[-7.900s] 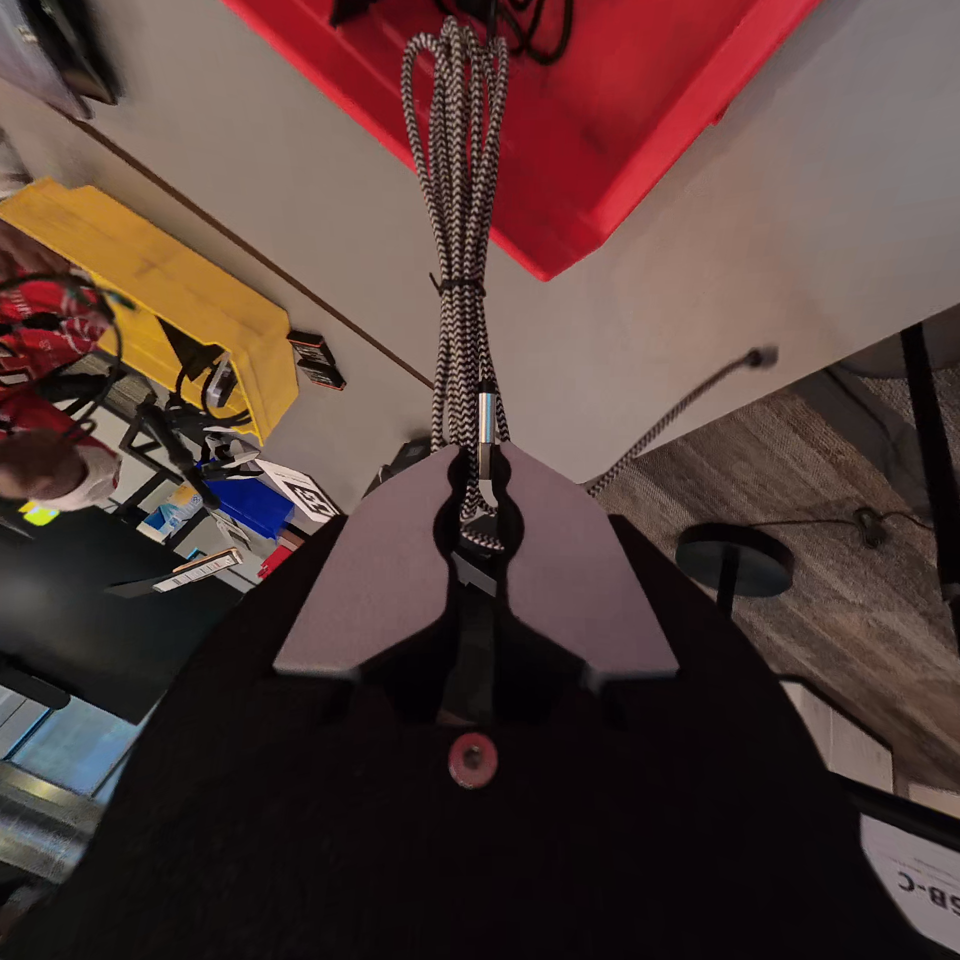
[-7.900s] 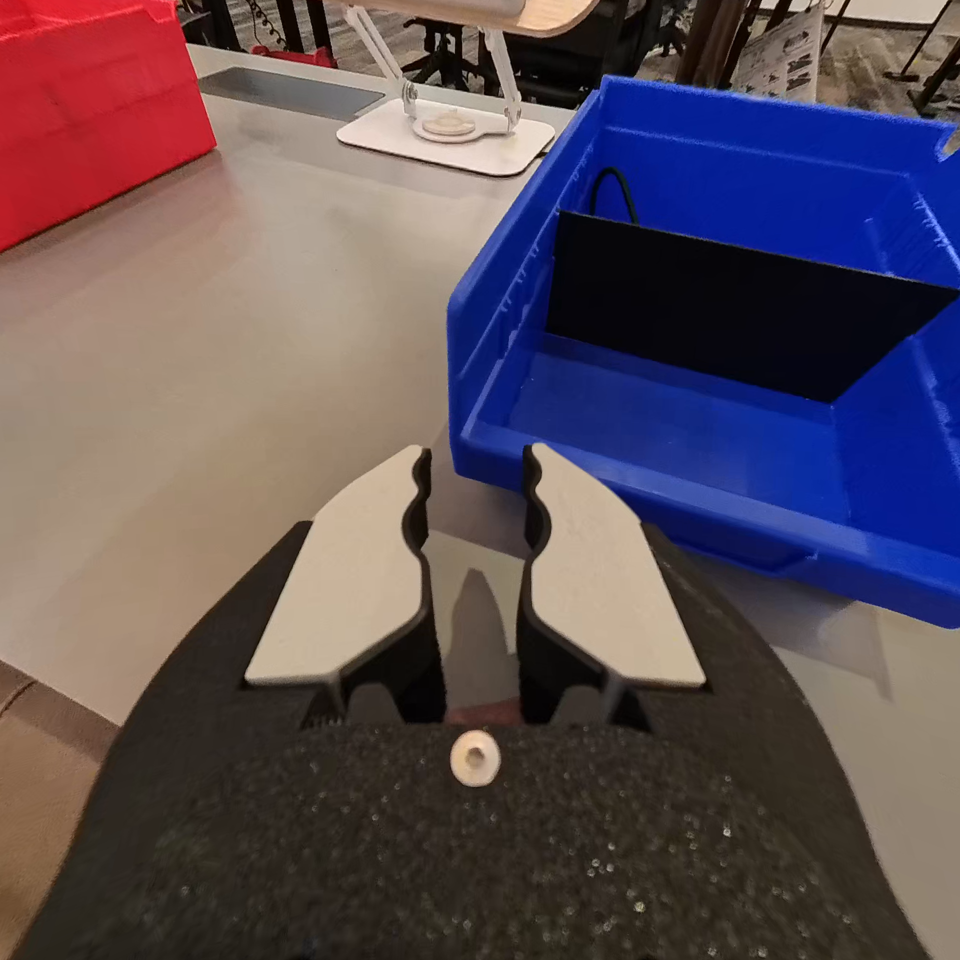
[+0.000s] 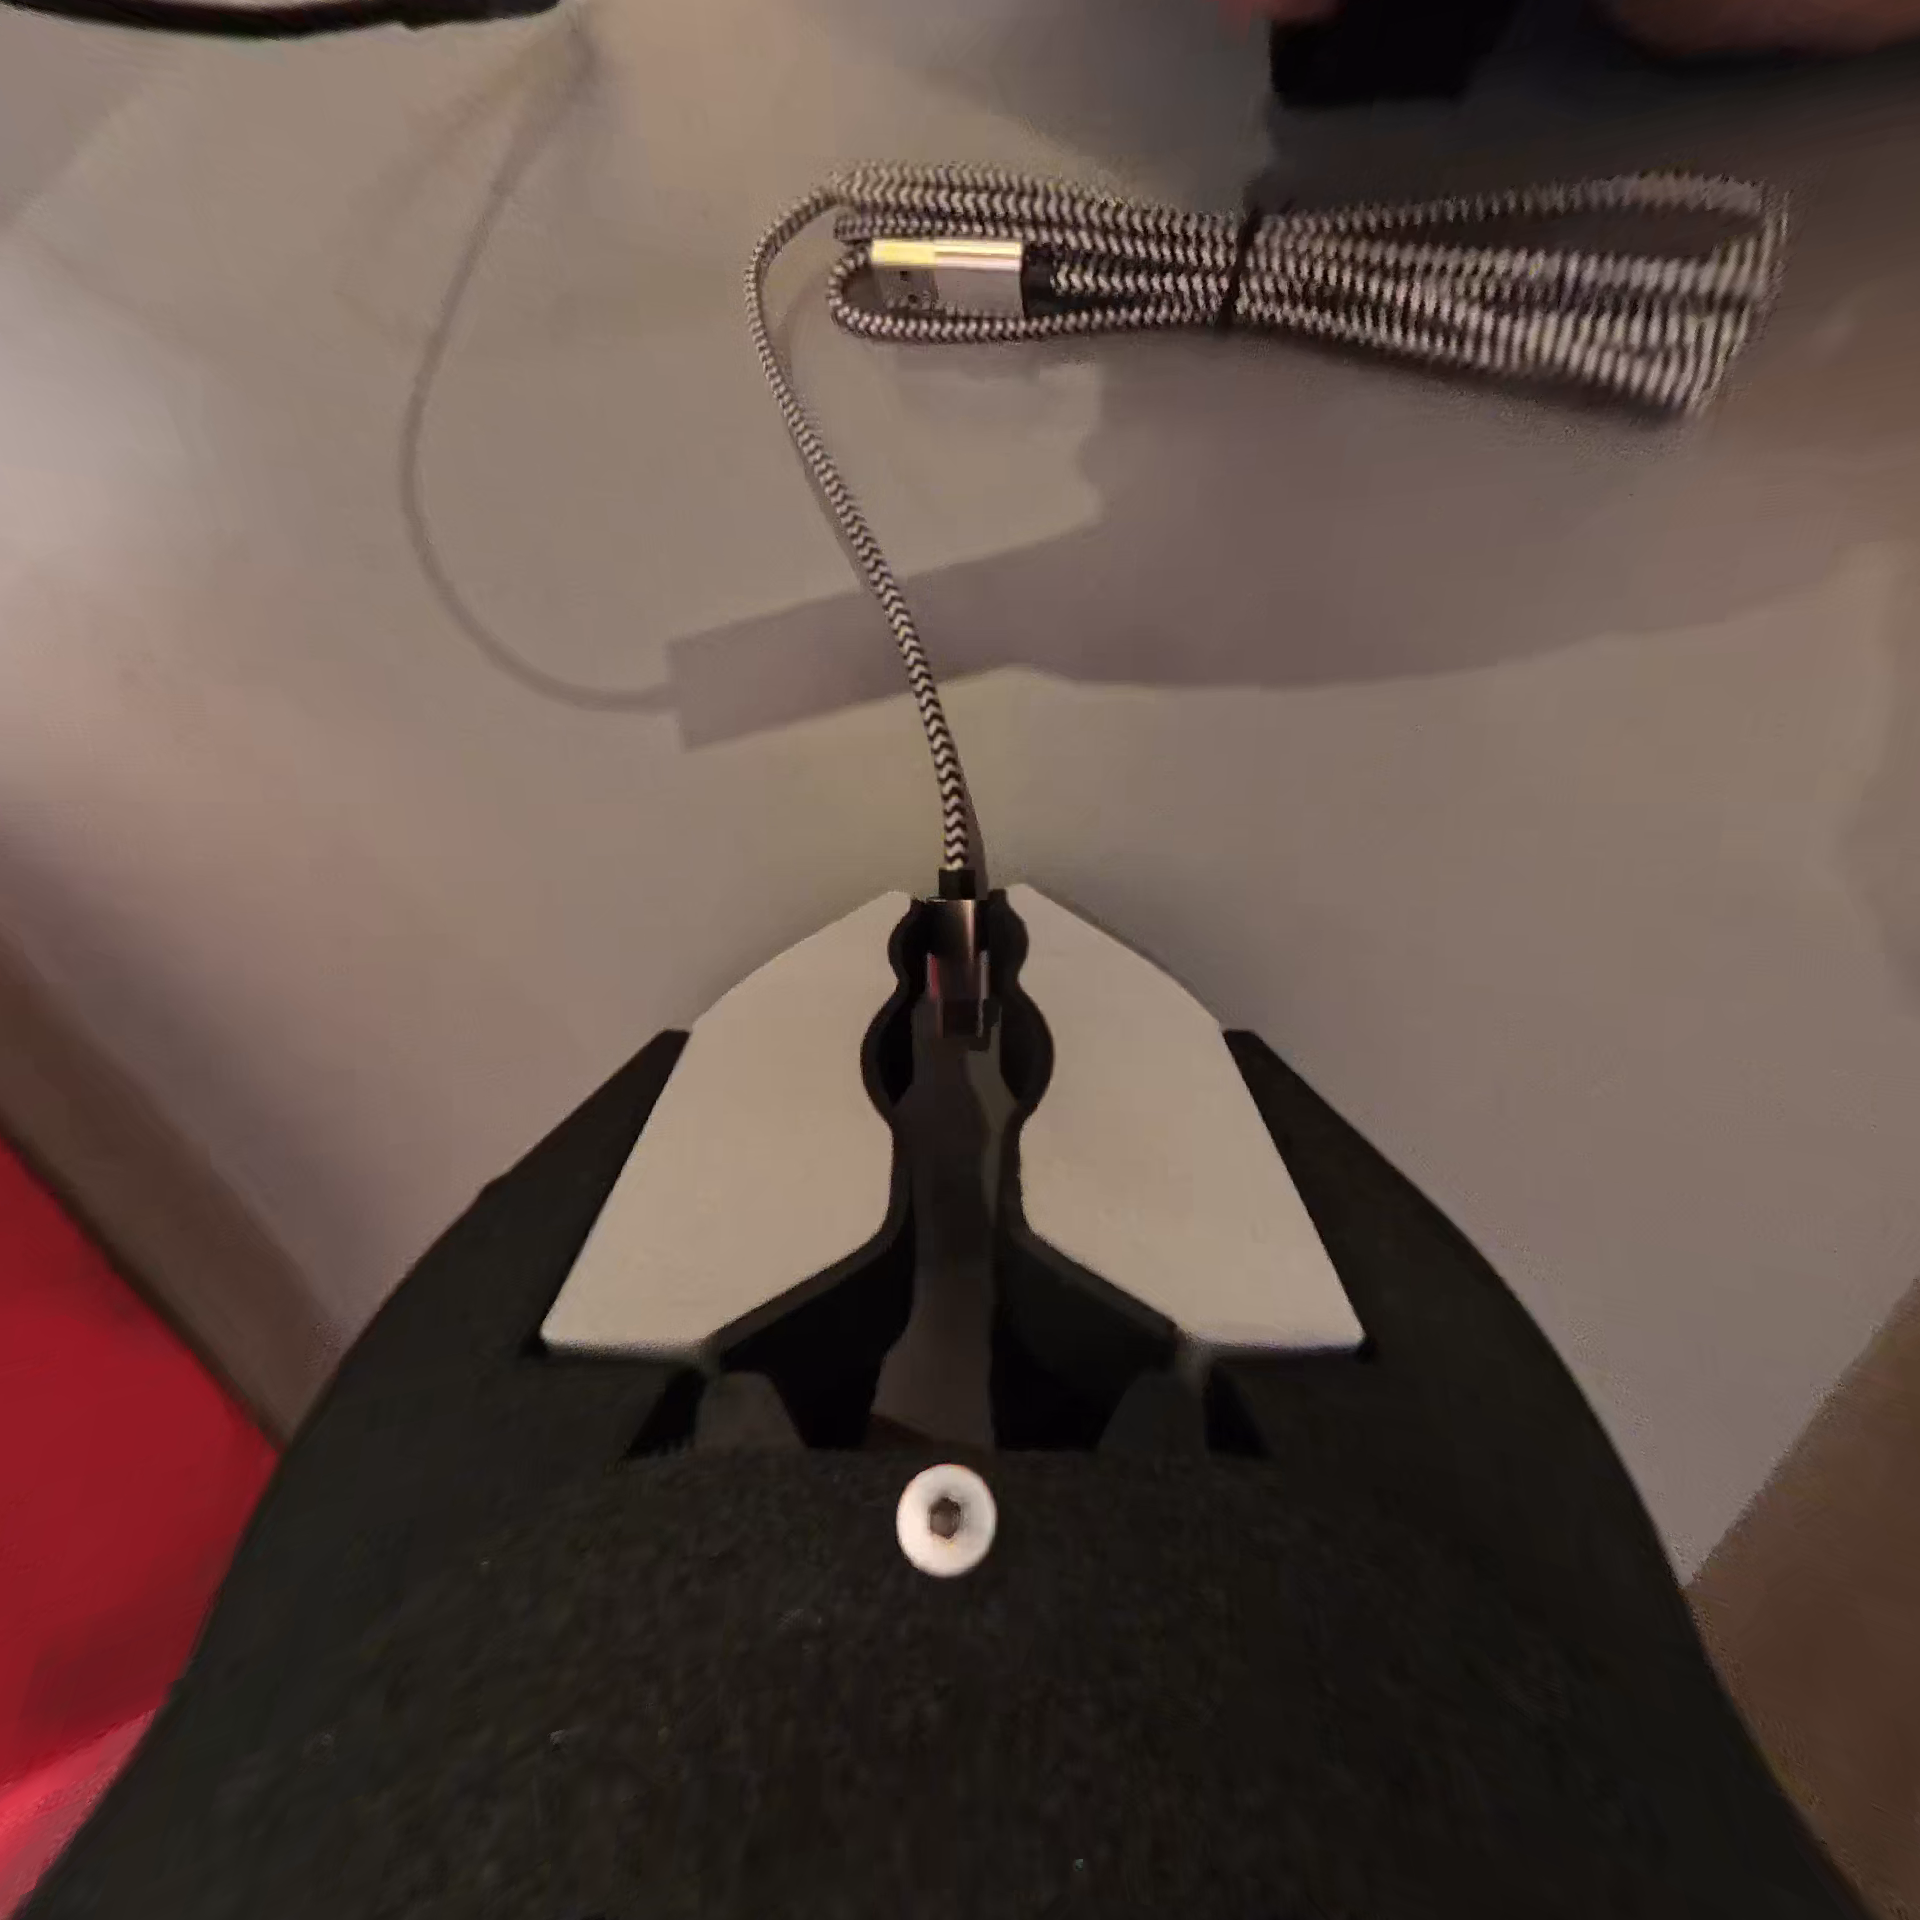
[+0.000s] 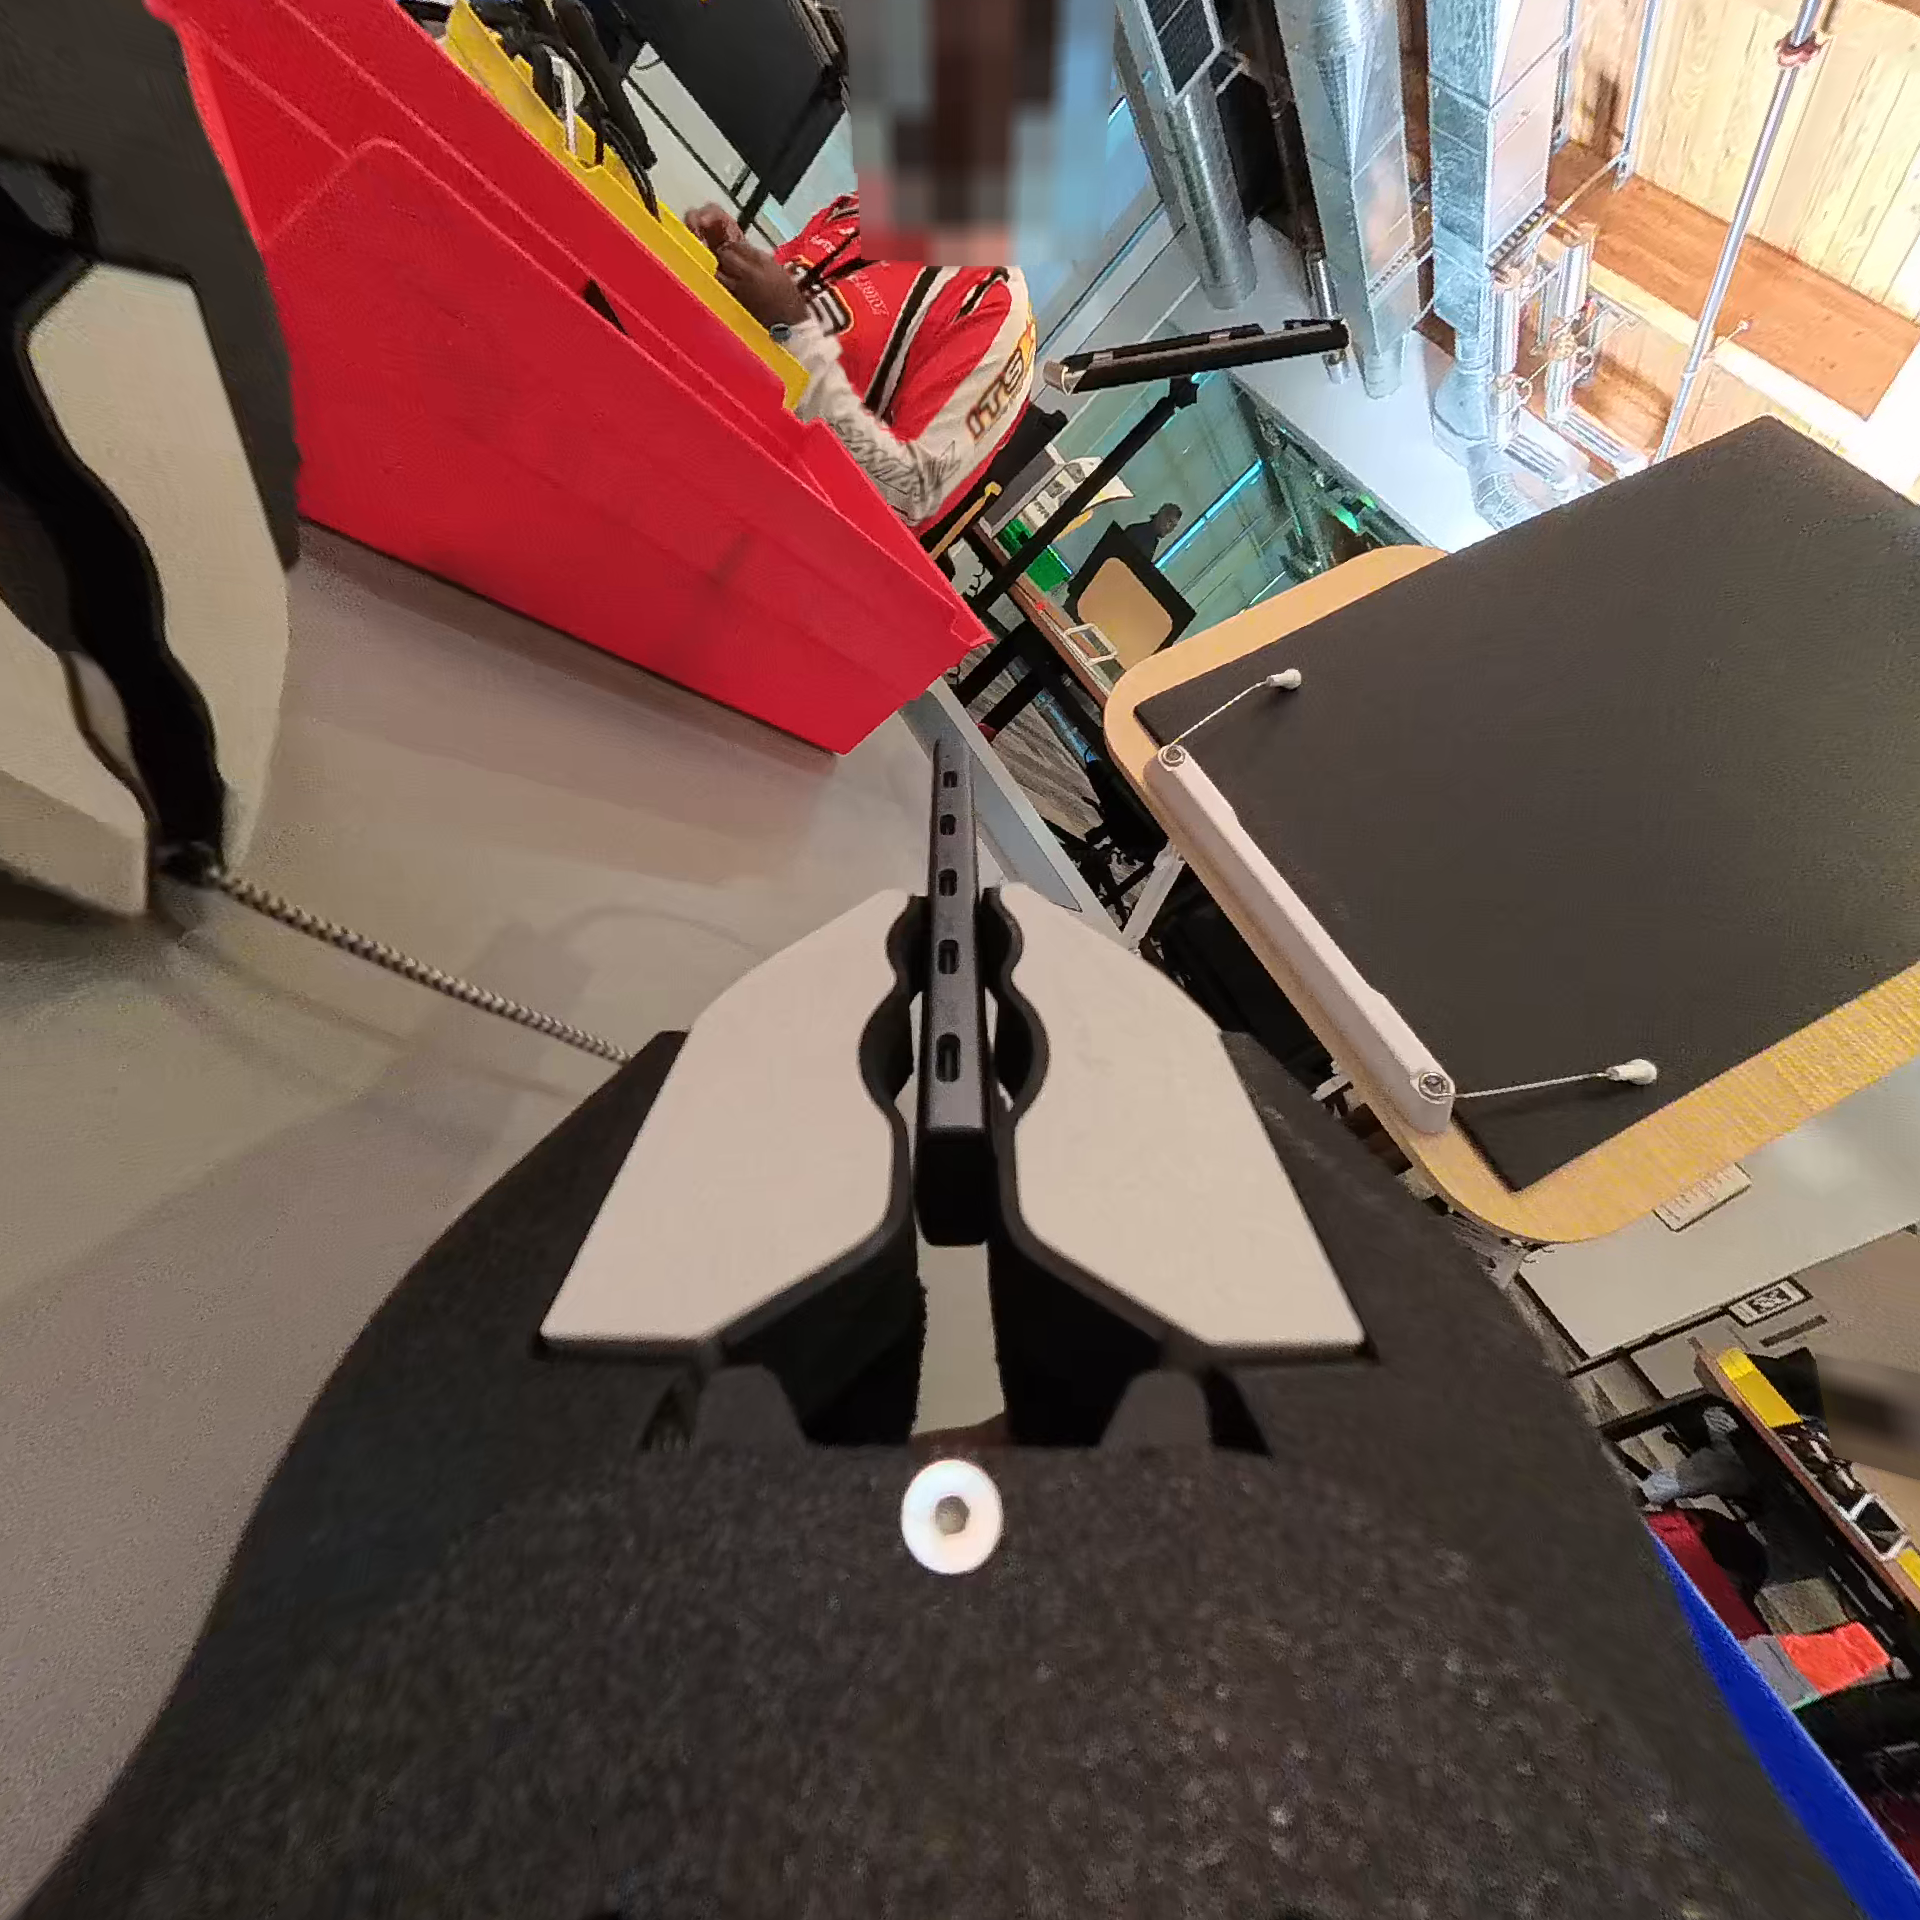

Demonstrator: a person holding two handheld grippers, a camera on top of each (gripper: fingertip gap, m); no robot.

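Left gripper (image 3: 954, 914): fingers pinched tight on the small dark metal plug (image 3: 958, 961) at one end of the braided cable (image 3: 904, 613), plug sitting right in the tip notch.
Cable: black-and-white braid runs up and away from the plug, curves over, then joins the rest, which is folded into a bundle (image 3: 1351, 275) with a dark tie round it; a silver plug with a gold tip (image 3: 940, 275) lies along the bundle. Bundle looks lifted over the grey desk (image 3: 312, 831), fairly blurry.
Right gripper (image 4: 951, 914): fingers closed on a thin black bar with a row of small slots (image 4: 951, 997), held edge-on and poking out past the tips.
Around: in the right view the left gripper shows at far left with the cable trailing from it; red bin (image 4: 540, 436) on the desk behind, blue bin (image 4: 1787, 1766) edge at near right, person in a red and white jacket (image 4: 925, 353) farther back.
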